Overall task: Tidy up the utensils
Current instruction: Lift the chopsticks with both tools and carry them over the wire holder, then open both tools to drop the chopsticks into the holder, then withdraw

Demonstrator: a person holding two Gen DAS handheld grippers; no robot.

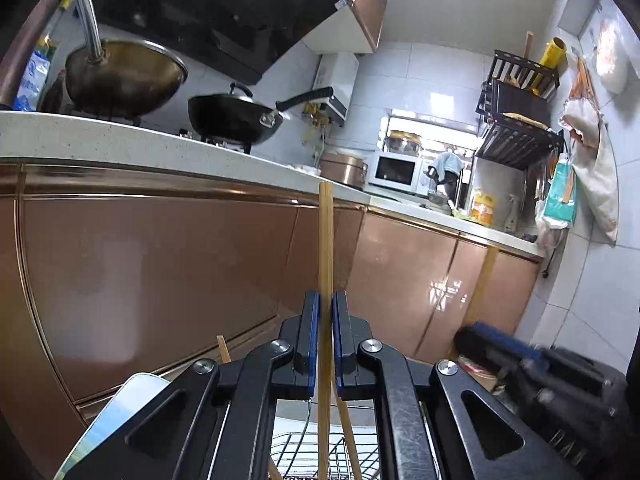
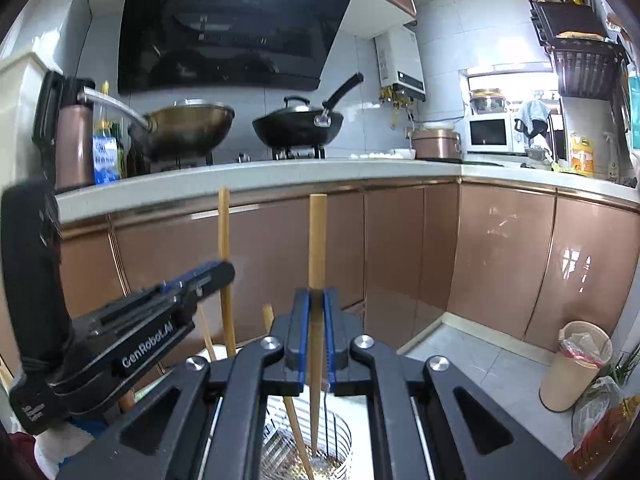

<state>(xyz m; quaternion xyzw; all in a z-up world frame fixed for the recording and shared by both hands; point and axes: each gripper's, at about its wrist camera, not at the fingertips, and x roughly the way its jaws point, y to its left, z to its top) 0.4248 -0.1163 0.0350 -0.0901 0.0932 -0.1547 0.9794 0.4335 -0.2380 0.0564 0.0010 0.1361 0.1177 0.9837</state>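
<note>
My left gripper (image 1: 326, 298) is shut on an upright bamboo chopstick (image 1: 325, 240), whose lower end reaches down to a wire utensil holder (image 1: 304, 456) below the jaws. Another chopstick (image 1: 347, 428) leans in that holder. In the right wrist view my right gripper (image 2: 316, 294) is shut on a second upright chopstick (image 2: 317, 240), its tip inside the wire holder (image 2: 340, 436) beside a leaning chopstick (image 2: 296, 420). The left gripper (image 2: 218, 274) shows at the left there, holding its chopstick (image 2: 224, 240). The blurred right gripper (image 1: 476, 332) appears at the right of the left wrist view.
Copper-coloured cabinet doors (image 2: 400, 248) stand close ahead under a white countertop (image 2: 280, 176). On the stove sit a brass wok (image 2: 192, 124) and a black lidded wok (image 2: 298, 124). A lined bin (image 2: 576, 364) stands on the tiled floor at the right. A microwave (image 2: 490, 134) is at the back.
</note>
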